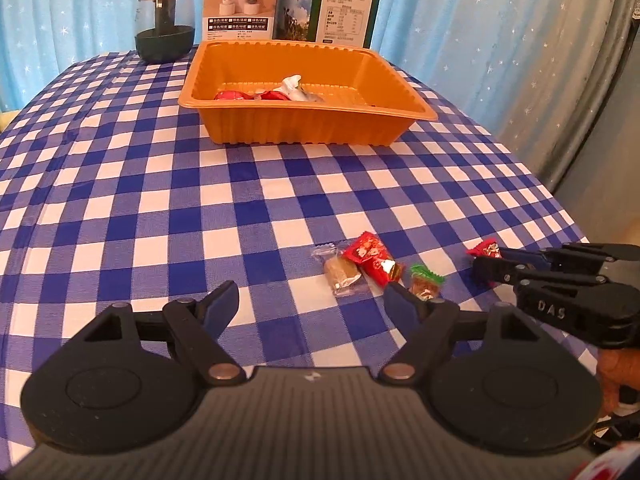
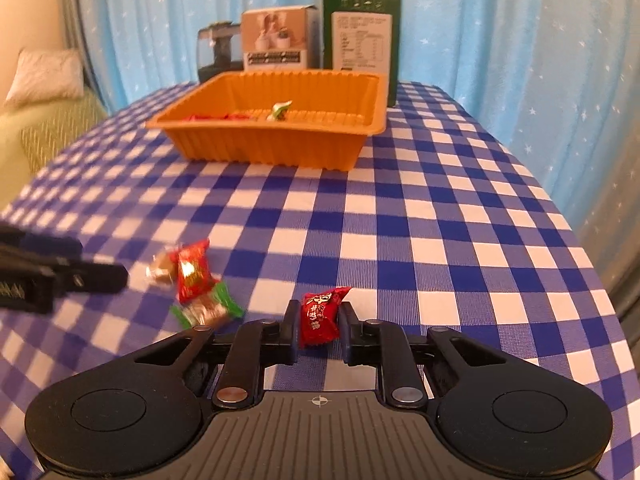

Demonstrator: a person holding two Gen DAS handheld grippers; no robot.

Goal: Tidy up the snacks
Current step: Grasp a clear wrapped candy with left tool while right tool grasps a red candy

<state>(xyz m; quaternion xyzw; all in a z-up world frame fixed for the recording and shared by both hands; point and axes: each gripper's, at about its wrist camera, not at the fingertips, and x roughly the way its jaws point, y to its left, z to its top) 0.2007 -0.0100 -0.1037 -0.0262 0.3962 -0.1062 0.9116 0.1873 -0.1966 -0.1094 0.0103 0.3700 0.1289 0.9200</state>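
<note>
Both wrist cameras ride low and close over the checked tablecloth (image 1: pixel 240 200), angled down toward 12 o'clock. They share the orange tray (image 2: pixel 272 148) ahead; the right view looks from the left's 3 o'clock.

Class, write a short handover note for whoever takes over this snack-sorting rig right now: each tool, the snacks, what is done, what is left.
Right tool: shut on a red candy, low over the checked cloth.
Left tool: open, holding nothing.
Orange tray: several wrapped snacks already inside.
Loose on the cloth: a tan candy, a red packet, a green-wrapped candy.
Left: carry the held candy to the tray, then the three loose ones.
</note>
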